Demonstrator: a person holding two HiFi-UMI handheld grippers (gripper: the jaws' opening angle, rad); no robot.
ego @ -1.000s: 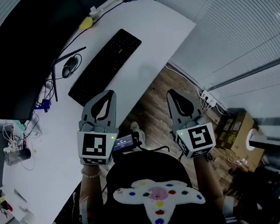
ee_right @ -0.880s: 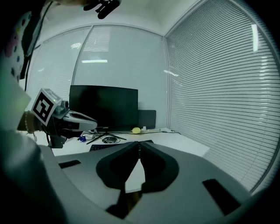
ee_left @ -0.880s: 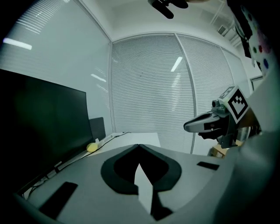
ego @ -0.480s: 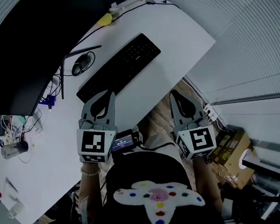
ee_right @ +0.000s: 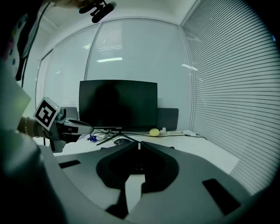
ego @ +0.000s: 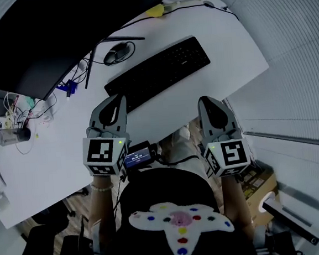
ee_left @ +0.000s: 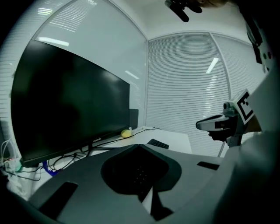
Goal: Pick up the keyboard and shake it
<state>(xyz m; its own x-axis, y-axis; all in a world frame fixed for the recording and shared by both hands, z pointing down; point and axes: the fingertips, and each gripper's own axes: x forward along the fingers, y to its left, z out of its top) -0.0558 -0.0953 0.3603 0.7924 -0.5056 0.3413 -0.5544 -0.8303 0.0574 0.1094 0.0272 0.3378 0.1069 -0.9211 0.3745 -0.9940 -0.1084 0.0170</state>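
Head view: left gripper [ego: 119, 100] clenched, jaws tip-to-tip, nothing btwn them. Right gripper [ego: 206, 104] same, closed on nothing. Both gripper views agree: tips meet, w/ only desk and screen seen past them.

The keyboard [ego: 157, 72] lies flat on the white desk [ego: 227, 40], untouched, just ahead of both tips. L tip is near its near-left corner; R tip sits short of its near-right end, about at the desk's near edge.

Step in hand, as I judge it: reach + grasp, not yet begun. To do it well:
- Open both jaws before closing in.
- Take the keyboard at its two short ends, one gripper each, so it stays level and won't twist when shaken.
- It's a thin, low board, so go in low w/ one jaw under the edge; maybe tip the near edge up first.
- Grip firm, since smooth plastic could slip mid-shake.
- Mind the mouse [ego: 117, 54] just behind the keyboard's left end, and the cable [ego: 133, 22] running further behind it.
- Can't tell if the keyboard itself is wired, so lift modestly at first.
- Monitor [ego: 36, 46] stands behind-left of the keyboard; keep the shake clear of it.

Pose: both forearms run fwd from the torso, approx. parallel, grippers pointing at the keyboard. L hand is over the desk on the keyboard's near side; R hand is nearer the person, off the desk edge. Wrists look straight, w/ a bead band [ego: 102, 188] on the L one.
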